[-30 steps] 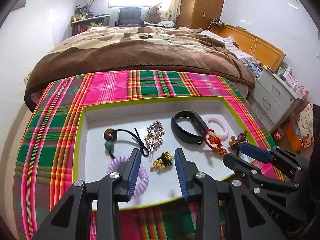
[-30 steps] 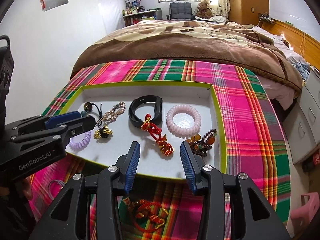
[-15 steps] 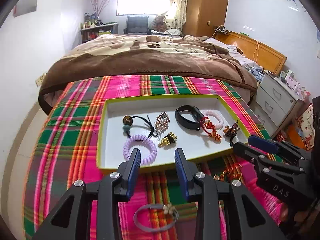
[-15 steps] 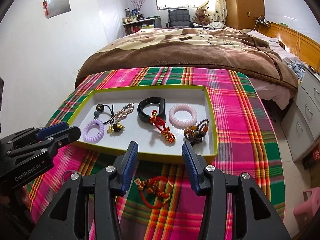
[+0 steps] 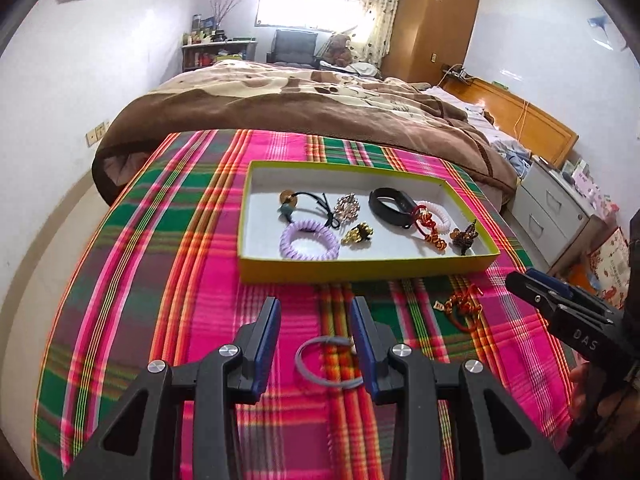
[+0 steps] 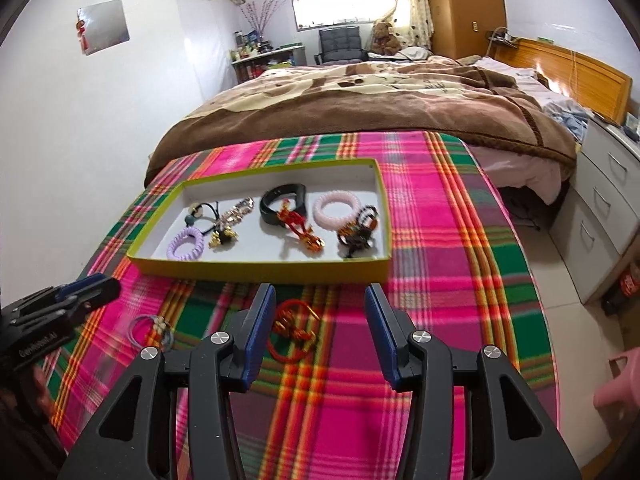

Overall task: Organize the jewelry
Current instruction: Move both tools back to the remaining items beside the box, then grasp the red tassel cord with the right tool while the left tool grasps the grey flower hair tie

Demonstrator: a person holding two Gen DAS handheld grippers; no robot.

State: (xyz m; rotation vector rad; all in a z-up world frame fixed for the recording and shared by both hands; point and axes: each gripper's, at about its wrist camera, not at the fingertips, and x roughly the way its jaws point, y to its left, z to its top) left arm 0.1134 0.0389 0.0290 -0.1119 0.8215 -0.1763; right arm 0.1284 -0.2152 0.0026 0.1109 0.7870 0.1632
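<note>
A yellow-rimmed white tray on the plaid cloth holds several pieces: a purple coil tie, a black band, a pink coil tie and a red knot charm. A grey bracelet lies on the cloth between the fingers of my open, empty left gripper. A red cord bracelet lies just in front of my open, empty right gripper.
The plaid cloth covers a table that ends at a bed behind the tray. White drawers stand to the right, and a pink stool sits on the floor at the lower right.
Both grippers have pulled back from over the tray toward the near edge of the table. The grey bracelet and the red cord bracelet on the cloth have come into view in front of them.
</note>
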